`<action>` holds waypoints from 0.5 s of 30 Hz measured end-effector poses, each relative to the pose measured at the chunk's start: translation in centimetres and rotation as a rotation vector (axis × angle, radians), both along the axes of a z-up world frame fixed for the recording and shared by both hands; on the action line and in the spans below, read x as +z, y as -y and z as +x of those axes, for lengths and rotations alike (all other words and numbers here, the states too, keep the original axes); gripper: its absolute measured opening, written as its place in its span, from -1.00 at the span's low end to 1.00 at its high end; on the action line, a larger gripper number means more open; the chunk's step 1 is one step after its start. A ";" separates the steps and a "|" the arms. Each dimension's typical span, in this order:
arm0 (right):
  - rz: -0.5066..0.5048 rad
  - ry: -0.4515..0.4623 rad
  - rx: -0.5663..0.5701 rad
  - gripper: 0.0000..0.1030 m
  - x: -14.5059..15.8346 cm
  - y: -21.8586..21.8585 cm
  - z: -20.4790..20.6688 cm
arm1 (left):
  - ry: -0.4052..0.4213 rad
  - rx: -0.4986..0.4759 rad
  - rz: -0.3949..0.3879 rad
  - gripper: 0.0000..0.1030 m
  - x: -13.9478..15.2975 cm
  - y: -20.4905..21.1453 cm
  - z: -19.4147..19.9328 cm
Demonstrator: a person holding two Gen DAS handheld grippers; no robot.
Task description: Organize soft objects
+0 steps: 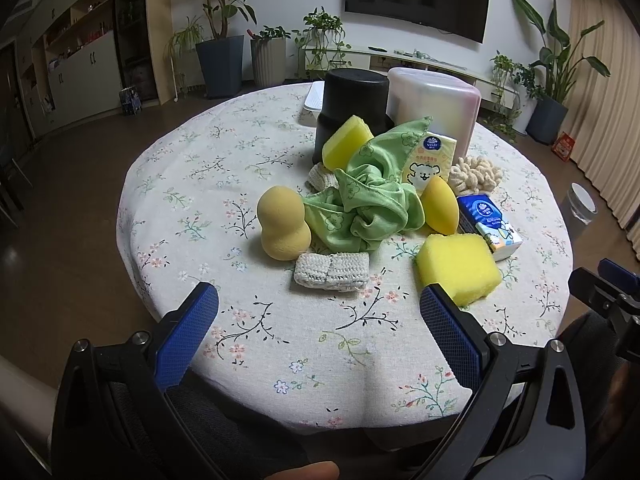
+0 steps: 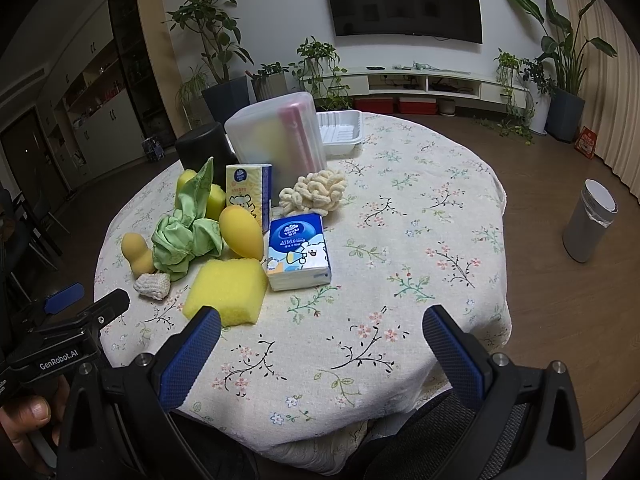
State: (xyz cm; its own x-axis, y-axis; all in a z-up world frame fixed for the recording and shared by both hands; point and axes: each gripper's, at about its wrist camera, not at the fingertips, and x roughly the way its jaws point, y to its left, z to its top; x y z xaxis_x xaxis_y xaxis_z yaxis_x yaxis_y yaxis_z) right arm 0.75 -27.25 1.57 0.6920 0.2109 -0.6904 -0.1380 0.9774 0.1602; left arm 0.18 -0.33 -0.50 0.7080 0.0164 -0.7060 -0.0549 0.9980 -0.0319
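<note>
Both the left gripper [image 1: 318,328] and the right gripper [image 2: 320,346] are hanging wide open and empty near the table edge, while the soft things are lying piled mid-table, so pulling the cloth [image 1: 368,204] is risking toppling the leaning tissue pack [image 1: 430,162].

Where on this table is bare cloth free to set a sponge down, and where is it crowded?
Free: the near strip between both open grippers, left gripper and right gripper, and the flat yellow sponge; also the broad cloth right of the blue tissue pack. Crowded: the cluster around the green cloth, back to the black canister and translucent box.
</note>
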 end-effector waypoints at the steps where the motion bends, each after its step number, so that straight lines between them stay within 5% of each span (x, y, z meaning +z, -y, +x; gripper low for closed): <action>1: 0.000 0.000 0.000 1.00 0.0 0.0 0.0 | 0.000 0.001 0.000 0.98 -0.1 0.1 0.0; 15: -0.001 -0.001 0.000 1.00 0.0 -0.1 0.0 | -0.002 0.000 -0.003 0.98 0.0 -0.1 0.1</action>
State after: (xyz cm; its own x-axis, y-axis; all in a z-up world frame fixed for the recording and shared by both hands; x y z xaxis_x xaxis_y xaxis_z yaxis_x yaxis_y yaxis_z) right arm 0.73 -27.16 1.57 0.6914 0.2100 -0.6913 -0.1376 0.9776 0.1594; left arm 0.25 -0.24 -0.48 0.7063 0.0141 -0.7078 -0.0551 0.9979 -0.0351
